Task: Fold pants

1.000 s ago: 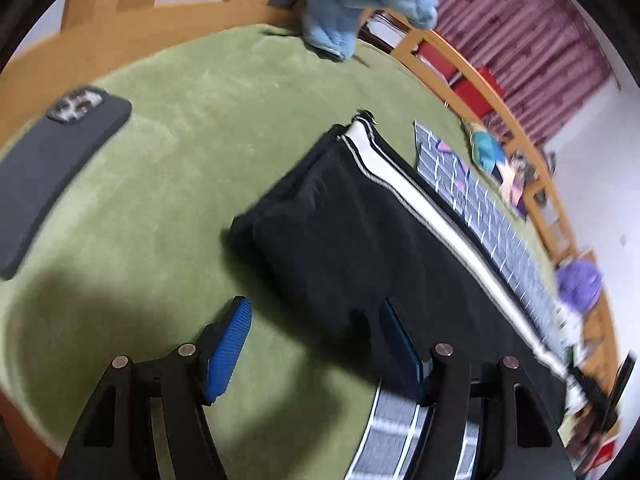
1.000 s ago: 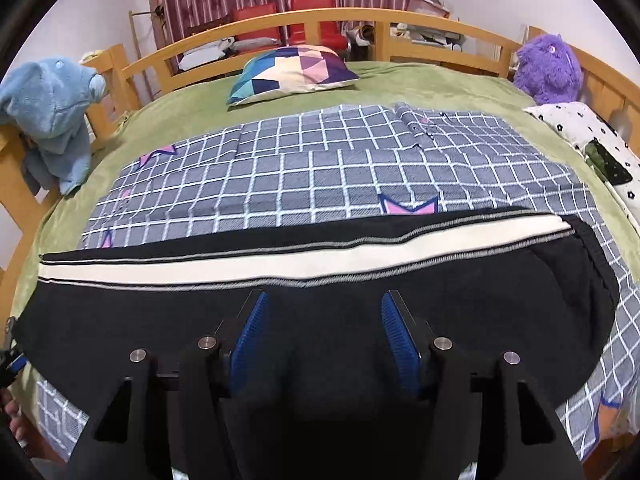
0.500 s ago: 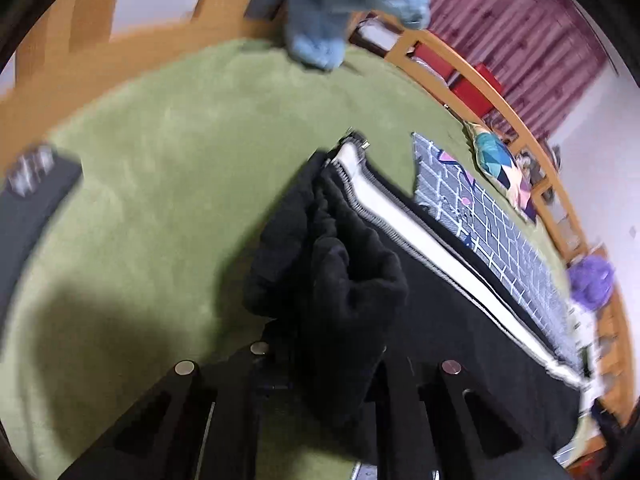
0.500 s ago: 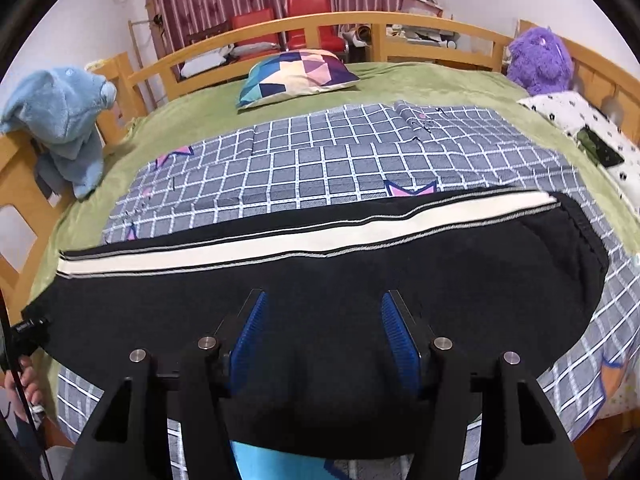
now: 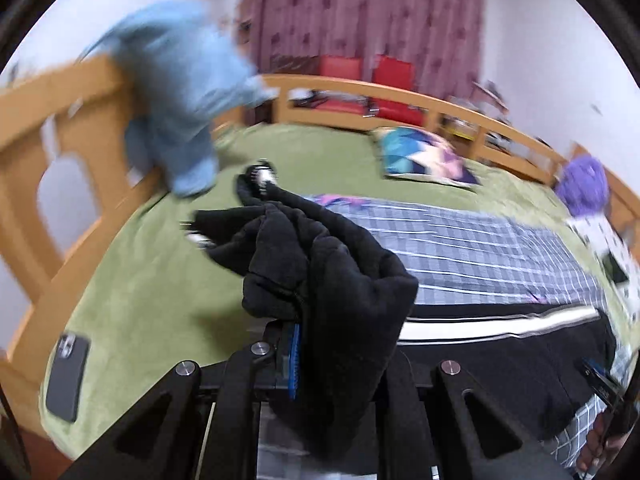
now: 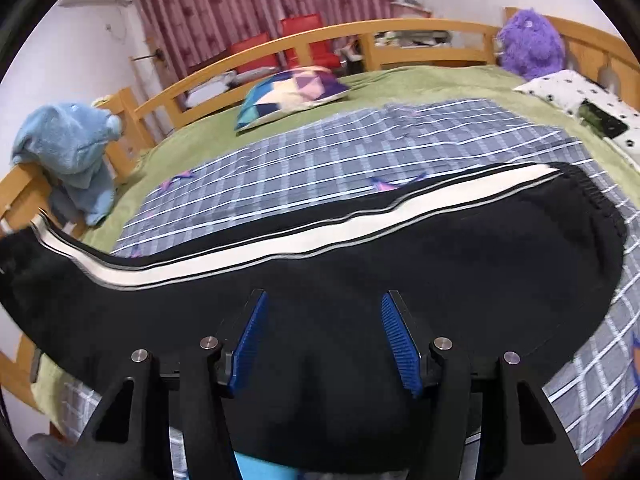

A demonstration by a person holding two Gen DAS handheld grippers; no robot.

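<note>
Black pants (image 5: 340,280) bunch clamped in left gripper (image 5: 320,356); right gripper (image 6: 322,344) gapes wide.

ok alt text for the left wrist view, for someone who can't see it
The left gripper is shut on a bunched end of the black fleece pants with a white side stripe, lifted above a green blanket. A dark phone lies at the left.

Black white-striped pants (image 6: 400,264), leg end lifted
</note>
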